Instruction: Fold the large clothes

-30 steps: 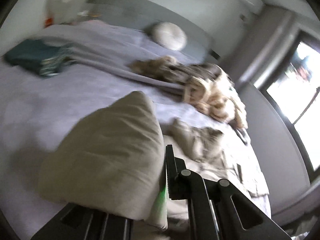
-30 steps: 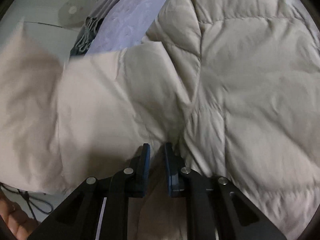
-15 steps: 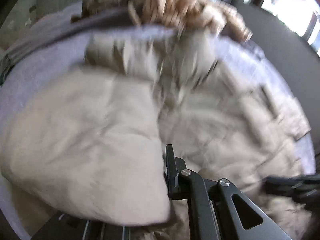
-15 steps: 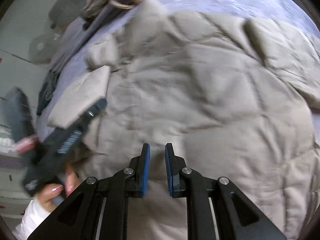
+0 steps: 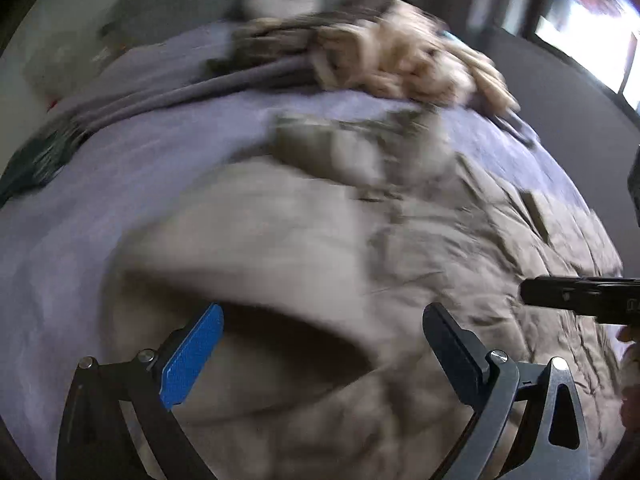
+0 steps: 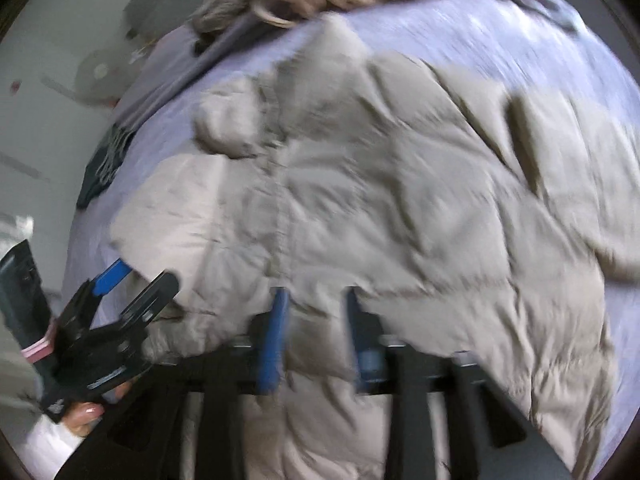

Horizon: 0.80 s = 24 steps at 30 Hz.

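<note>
Both tongs have just sprung apart, released: left gripper (image 5: pixel 320 336) and right gripper (image 6: pixel 316 320) hover over the puffy beige quilted jacket (image 6: pixel 400 200) on the lilac bed sheet (image 5: pixel 140 168).

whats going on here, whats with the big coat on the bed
A person is folding a beige quilted puffer coat on a bed with a lavender sheet, using a handheld gripper in each hand. The left gripper has just opened wide and let go of the coat's sleeve, now laid over the body. The right gripper has also just been opening above the coat, gripping nothing.

Beige quilted coat (image 6: pixel 400 200) on lilac bedspread (image 5: pixel 120 184); blue-padded black claw (image 5: pixel 320 332)
</note>
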### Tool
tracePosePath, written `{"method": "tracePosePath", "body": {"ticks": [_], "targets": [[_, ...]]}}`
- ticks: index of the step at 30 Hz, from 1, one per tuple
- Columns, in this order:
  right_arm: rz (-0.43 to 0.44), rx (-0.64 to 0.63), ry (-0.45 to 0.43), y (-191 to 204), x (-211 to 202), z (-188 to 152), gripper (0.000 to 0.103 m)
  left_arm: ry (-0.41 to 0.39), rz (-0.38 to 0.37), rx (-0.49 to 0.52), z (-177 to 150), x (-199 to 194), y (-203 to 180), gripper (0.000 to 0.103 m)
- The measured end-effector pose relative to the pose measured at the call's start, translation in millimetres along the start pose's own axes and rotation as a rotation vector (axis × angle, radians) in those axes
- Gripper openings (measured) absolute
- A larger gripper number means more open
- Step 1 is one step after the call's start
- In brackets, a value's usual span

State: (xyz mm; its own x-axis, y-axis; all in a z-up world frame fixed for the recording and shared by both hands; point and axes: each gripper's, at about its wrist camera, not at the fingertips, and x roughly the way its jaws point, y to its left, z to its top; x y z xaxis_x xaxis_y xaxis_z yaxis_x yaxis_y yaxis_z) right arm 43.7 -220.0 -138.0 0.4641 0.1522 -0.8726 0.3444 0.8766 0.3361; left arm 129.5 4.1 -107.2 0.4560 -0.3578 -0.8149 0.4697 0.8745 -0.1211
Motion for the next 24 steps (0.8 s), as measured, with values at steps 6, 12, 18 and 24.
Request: {"method": "tracePosePath", "body": {"ticks": [6,12,18,24], "targets": [[-0.070,-0.378,-0.067,108,12,6,0.081,0.067,0.054,-0.335,-19,2,121,0.082],[-0.240,-0.736,-0.109,192,67,-14,0.081,0.146,0.062,-0.445,-45,44,162,0.065],[-0.431,-0.823,-0.185,199,106,-1,0.080,0.147,0.121,-0.403,-46,60,149,0.065],[-0.238,-0.304,-0.264,96,41,40,0.080,0.149,0.154,-0.371,-45,61,144,0.065]]}}
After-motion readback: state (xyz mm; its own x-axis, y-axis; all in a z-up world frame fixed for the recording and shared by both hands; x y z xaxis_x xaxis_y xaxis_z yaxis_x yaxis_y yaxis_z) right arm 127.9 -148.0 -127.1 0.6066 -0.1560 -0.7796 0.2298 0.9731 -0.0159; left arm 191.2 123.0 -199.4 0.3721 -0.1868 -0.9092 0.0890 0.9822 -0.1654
